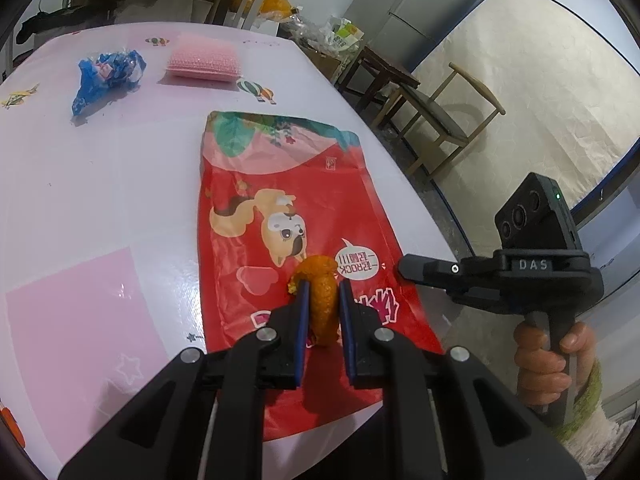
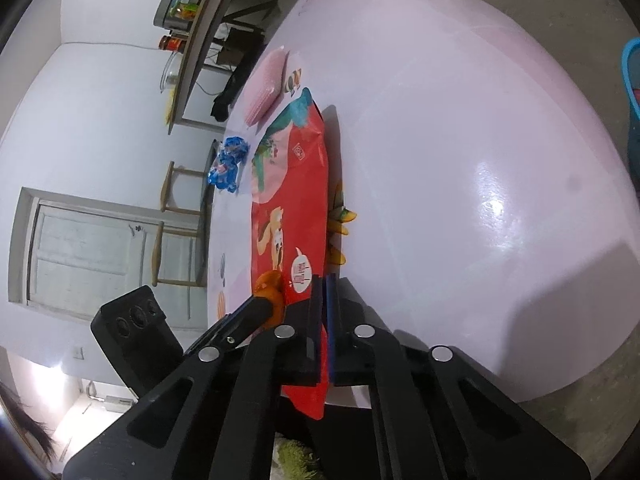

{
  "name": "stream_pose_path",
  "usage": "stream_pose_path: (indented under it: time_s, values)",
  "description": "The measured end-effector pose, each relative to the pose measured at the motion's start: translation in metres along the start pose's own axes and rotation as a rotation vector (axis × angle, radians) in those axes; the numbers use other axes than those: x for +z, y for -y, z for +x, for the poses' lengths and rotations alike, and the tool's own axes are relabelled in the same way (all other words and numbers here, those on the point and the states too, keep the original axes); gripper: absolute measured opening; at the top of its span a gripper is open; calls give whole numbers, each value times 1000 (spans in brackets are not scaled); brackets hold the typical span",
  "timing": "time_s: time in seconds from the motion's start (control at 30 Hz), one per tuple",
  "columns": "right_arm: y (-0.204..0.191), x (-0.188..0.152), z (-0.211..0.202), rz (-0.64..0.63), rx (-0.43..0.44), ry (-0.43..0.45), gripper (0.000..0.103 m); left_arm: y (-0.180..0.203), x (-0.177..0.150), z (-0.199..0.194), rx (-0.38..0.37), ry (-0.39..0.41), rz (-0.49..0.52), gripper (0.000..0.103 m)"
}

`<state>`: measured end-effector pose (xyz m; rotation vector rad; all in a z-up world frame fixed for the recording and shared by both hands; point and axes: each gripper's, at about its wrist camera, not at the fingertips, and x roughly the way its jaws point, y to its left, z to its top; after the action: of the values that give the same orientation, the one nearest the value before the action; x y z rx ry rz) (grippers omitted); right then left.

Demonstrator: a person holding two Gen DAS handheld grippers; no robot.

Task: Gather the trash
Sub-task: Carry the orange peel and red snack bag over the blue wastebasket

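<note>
A red snack bag [image 1: 296, 208] with a cartoon squirrel lies flat on the pink table [image 1: 100, 184]. Over its near end, my left gripper [image 1: 323, 286] is shut on a piece of orange peel [image 1: 320, 300], held upright between the blue pads. In the right wrist view my right gripper [image 2: 325, 280] is shut on the near edge of the red snack bag [image 2: 292, 184], which runs between its jaws. The same view shows the orange peel [image 2: 267, 284] at the tip of the left gripper [image 2: 270, 302]. A crumpled blue wrapper [image 1: 108, 74] lies far left on the table.
A pink ribbed pad [image 1: 202, 62] sits beyond the bag. A wooden chair [image 1: 440, 116] stands off the table's right edge, with a mattress and a fridge behind it. A person's hand [image 1: 544, 360] grips the right tool's handle. A blue basket [image 2: 632, 92] is on the floor.
</note>
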<state>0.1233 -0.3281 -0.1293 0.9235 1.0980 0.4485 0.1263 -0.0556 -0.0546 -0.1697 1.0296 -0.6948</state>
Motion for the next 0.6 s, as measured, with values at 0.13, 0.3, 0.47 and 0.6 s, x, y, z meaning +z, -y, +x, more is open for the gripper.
stream_pose_path:
  time_s: [0.13,0.3,0.47,0.6]
  values:
    - [-8,0,-3,-13,-5,31,0,1,2,-6,-6,23,5,14]
    - [-14,1,-18,-27,-5,85,0,1,6,-21,-6,72,2,14]
    - [-11,1,-38,-20,-7,138,0,-4,13,-32,25,113,10,14]
    - [-8,1,-45,-10,-11,169,0,-5,15,-36,45,127,11,14]
